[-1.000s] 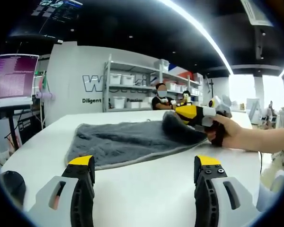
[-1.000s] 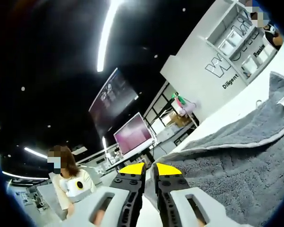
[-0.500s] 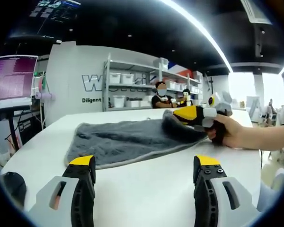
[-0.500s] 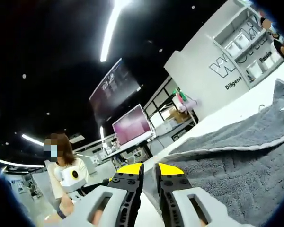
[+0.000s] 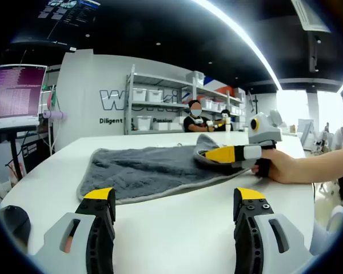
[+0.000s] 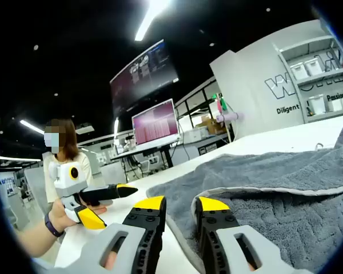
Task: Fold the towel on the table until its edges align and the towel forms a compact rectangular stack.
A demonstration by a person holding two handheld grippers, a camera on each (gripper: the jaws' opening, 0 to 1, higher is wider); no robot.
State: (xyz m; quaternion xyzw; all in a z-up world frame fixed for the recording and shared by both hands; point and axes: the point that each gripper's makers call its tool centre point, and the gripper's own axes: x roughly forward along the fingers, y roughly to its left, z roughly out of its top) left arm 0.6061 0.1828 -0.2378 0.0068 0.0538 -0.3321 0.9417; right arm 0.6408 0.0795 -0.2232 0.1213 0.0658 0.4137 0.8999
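Since half second ago, right gripper (image 5: 212,155) has dropped lower at right centre of left gripper view, carrying folded towel corner down onto flat part; hump now flatter. Grey towel (image 5: 143,170) lies spread on white counter (image 5: 177,222), mid-frame. Right gripper fingers (image 6: 212,205) narrow, clamped on towel (image 6: 274,200) edge, cloth between tips in right gripper view. Left gripper (image 5: 170,200) fingers wide apart, holding nothing, hovering over bare counter near towel's front edge; seen also at lower left of right gripper view (image 6: 111,201), held by hand (image 6: 60,220).
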